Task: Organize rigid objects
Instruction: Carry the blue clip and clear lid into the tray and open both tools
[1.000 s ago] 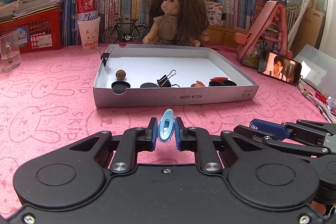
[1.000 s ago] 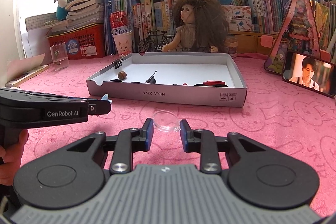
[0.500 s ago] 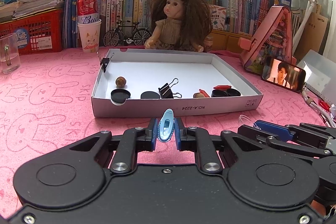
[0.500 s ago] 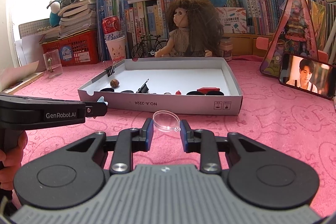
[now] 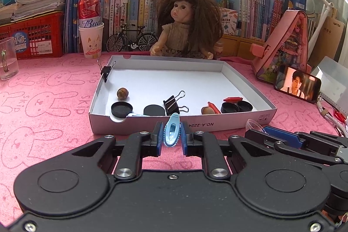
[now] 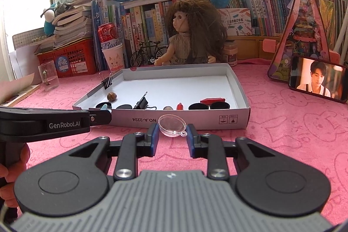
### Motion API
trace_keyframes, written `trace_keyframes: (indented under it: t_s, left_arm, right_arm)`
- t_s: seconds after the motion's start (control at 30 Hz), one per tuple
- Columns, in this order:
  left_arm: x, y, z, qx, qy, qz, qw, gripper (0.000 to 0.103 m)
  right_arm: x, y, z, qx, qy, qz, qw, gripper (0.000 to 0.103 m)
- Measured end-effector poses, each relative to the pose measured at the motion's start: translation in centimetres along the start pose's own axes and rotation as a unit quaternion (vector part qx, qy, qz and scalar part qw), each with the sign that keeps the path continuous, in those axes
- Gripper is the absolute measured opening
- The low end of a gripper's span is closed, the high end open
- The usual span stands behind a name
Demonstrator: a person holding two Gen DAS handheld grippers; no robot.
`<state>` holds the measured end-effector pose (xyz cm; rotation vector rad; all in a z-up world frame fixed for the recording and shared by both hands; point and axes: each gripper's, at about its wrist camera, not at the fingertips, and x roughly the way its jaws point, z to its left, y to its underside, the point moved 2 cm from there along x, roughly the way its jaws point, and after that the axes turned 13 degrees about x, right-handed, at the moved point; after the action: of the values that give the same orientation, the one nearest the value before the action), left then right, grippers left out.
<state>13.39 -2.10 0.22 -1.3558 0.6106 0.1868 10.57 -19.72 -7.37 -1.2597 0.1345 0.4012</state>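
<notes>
My left gripper (image 5: 171, 134) is shut on a light blue clip (image 5: 172, 131), held upright just in front of the near wall of the white cardboard tray (image 5: 195, 123). My right gripper (image 6: 171, 132) is shut on a clear plastic dome (image 6: 171, 126), also just before the tray's (image 6: 195, 121) near wall. The tray holds black caps (image 5: 121, 109), a nut (image 5: 122, 93), a binder clip (image 5: 173, 103) and red pieces (image 5: 232, 99). The left gripper also shows at the left of the right wrist view (image 6: 104, 110).
A doll (image 5: 187, 23) sits behind the tray. A phone (image 5: 298, 85) and a pink stand (image 5: 285, 47) are at the right, a glass cup (image 5: 7, 60) and a can in a paper cup (image 5: 90, 23) at the left. Books line the back.
Both grippers have risen and moved closer to the tray, each still holding its object.
</notes>
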Motion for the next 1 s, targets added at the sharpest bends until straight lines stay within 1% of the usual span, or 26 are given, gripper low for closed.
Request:
trace_keyframes:
  t_s: [0.57, 0.73, 1.0]
  left_arm:
    - [1.5, -2.0, 1.9, -0.023, -0.014, -0.011, 0.9996, 0.016]
    - [2.1, -3.0, 2.6, -0.026, -0.018, -0.018, 0.9993, 0.016]
    - [3.9, -4.5, 3.7, -0.028, -0.012, -0.018, 0.9994, 0.016]
  right_arm:
    - [1.0, -1.9, -0.3, 0.01, 0.007, -0.009, 1.0, 0.032]
    - [1.5, -2.8, -0.4, 0.013, 0.008, -0.015, 1.0, 0.032]
    - [2.8, -4.1, -0.4, 0.005, 0.013, -0.022, 1.0, 0.032]
